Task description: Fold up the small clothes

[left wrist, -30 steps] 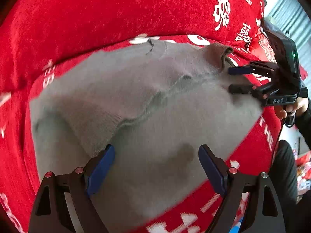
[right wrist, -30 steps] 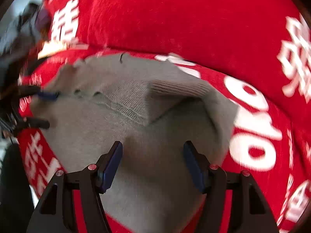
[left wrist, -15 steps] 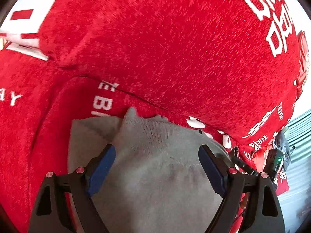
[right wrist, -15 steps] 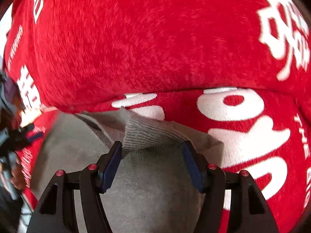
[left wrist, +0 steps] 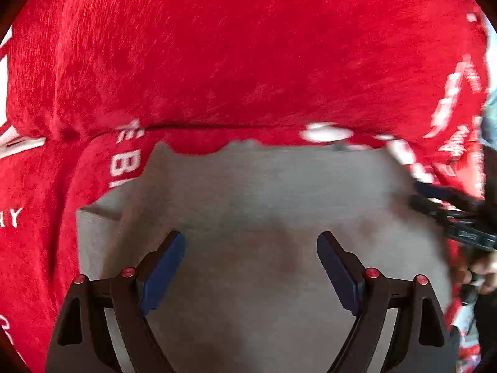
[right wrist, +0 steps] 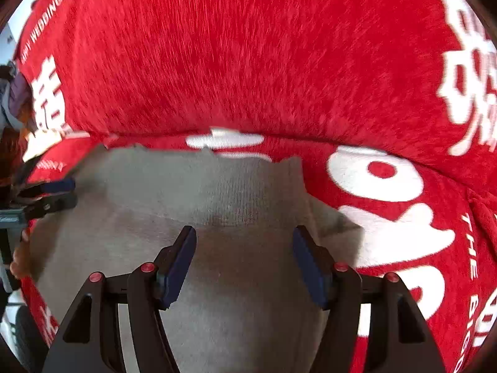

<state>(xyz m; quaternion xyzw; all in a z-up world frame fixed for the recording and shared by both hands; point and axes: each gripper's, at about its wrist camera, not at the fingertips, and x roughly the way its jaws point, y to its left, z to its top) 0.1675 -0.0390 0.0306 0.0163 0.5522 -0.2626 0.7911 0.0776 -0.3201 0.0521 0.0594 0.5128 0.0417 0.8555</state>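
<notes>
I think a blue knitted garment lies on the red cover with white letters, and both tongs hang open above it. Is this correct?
Not quite: the garment is grey, not blue; only the pads of the tongs are blue. The right wrist view shows its grey ribbed knit clearly. The rest holds: it lies on the red cover with white letters, and the left tongs and right tongs hang open above it.

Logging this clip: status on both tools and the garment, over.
Left tool open, right tool open, both empty above the grey knitted garment. Garment lies on red printed plush cover. Nothing in the way.
</notes>
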